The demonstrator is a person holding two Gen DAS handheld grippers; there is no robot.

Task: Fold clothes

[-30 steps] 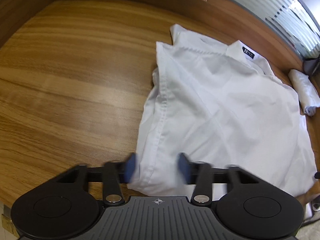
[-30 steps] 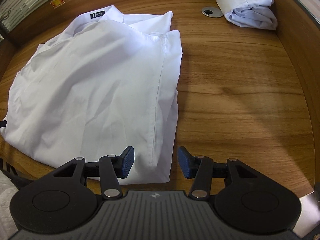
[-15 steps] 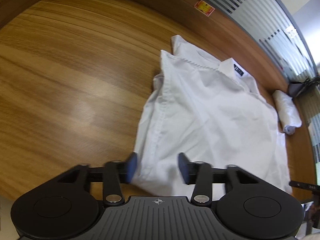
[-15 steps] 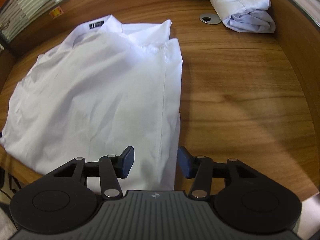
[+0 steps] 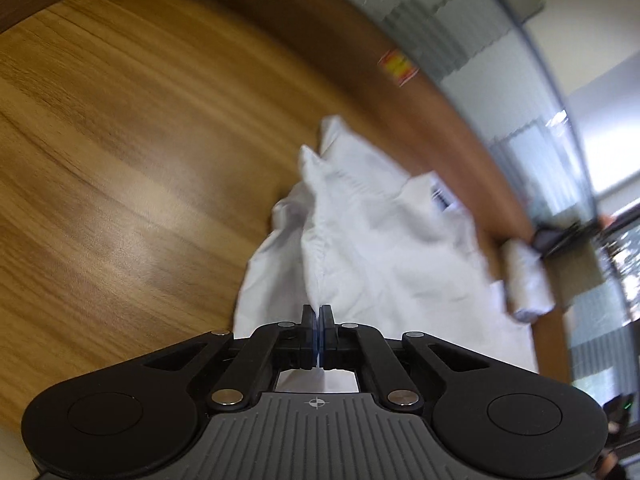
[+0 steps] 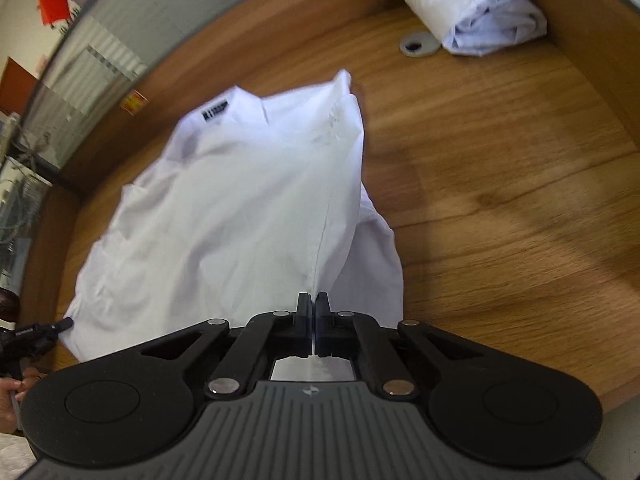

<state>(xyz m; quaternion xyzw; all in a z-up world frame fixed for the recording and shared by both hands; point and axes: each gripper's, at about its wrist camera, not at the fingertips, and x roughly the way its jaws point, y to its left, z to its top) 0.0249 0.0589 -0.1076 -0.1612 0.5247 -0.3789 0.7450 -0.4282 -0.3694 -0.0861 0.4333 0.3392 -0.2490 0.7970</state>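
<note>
Down the left wrist view, my left gripper (image 5: pixel 319 320) is pinching the near hem of the white shirt (image 5: pixel 384 248), its two fingers (image 5: pixel 307 332) pressed together with only a thin fold of cloth between the pads. From that pinch the fabric is rising as a taut ridge and spreading away over the wooden table (image 5: pixel 120 160). The shirt's collar end with its dark label (image 5: pixel 442 196) is lying at the far side, near the raised wooden edge of the table. Beyond the shirt, to the right, a rolled white garment (image 5: pixel 526 280) is sitting against that edge; the picture is blurred there, so I am not making out more of it. A red and yellow sticker (image 5: pixel 398 66) is showing on the wooden edge farther back.

Over in the right wrist view, my right gripper (image 6: pixel 313 318) is likewise clamping the shirt's (image 6: pixel 240 208) near hem, fingers (image 6: pixel 304 320) closed on the cloth, which is running up from the pads in a straight crease toward the collar. The label (image 6: pixel 215 109) is showing at the far left of the collar. To the right of the shirt the table (image 6: pixel 500 200) is lying bare. At the far right corner the rolled white garment (image 6: pixel 472 4) is resting just beside a round grey grommet (image 6: pixel 418 44) set in the tabletop. At the lower left edge, my other gripper's black tip (image 6: pixel 36 334) is touching the shirt's corner.
</note>
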